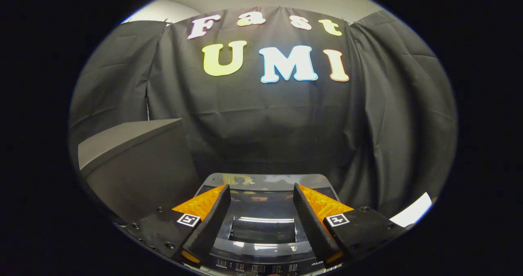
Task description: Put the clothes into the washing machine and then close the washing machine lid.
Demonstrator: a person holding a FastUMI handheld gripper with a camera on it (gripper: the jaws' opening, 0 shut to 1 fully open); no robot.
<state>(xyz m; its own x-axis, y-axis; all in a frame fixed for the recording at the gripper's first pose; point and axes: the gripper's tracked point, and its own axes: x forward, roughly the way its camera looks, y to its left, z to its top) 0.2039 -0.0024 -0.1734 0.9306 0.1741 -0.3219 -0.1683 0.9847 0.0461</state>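
Note:
A dark top-loading washing machine [261,231] sits low in the gripper view, below and between my fingers. Its glossy lid [265,182] lies flat and closed, reflecting the room, with a control strip along the near edge. My gripper [261,192] hovers above the machine, open, with a wide gap and nothing between its fingers. I see no clothes.
A dark box-shaped stand with a grey top [135,161] rises left of the machine. Black cloth walls [265,120] close in behind and on both sides. A white patch of surface [412,212] shows at the far right.

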